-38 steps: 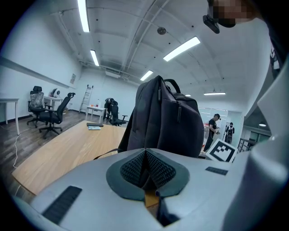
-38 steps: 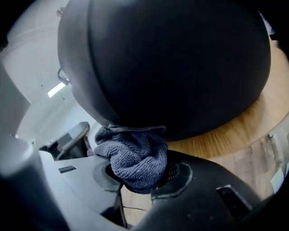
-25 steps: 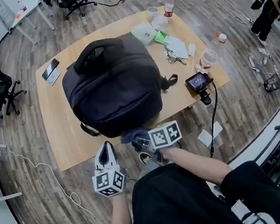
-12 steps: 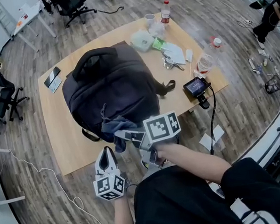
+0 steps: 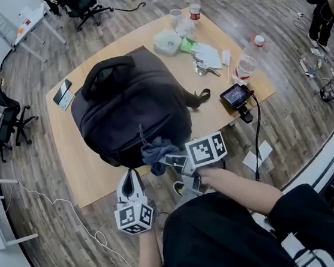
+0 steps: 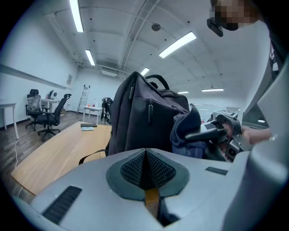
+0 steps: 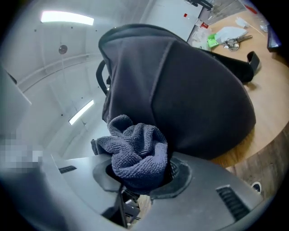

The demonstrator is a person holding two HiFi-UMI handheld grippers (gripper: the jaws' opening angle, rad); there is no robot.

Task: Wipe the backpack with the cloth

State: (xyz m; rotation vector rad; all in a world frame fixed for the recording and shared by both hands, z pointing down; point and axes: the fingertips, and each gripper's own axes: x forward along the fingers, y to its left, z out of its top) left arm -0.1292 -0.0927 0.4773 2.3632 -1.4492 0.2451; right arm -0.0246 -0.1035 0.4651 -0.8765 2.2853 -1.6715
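A large black backpack (image 5: 130,107) stands on the wooden table (image 5: 73,159), handle at the top; it fills the right gripper view (image 7: 189,94) and rises ahead in the left gripper view (image 6: 144,117). My right gripper (image 5: 165,158) is shut on a bunched blue-grey cloth (image 5: 156,152), which touches the backpack's near lower face; the cloth (image 7: 135,151) bulges out of the jaws, and the cloth (image 6: 187,133) also shows in the left gripper view. My left gripper (image 5: 130,186) is shut and empty, hanging off the table's near edge to the left of the right gripper.
On the table's far right lie a pale pouch (image 5: 169,41), papers with keys (image 5: 206,58), a cup (image 5: 176,16), two bottles (image 5: 194,5) and a small screen device (image 5: 235,96) with a cable. A phone (image 5: 61,91) lies at the left. Office chairs (image 5: 2,120) stand around.
My right gripper has risen with the cloth from below the table edge up onto the backpack's near face. The left gripper has shifted only slightly.
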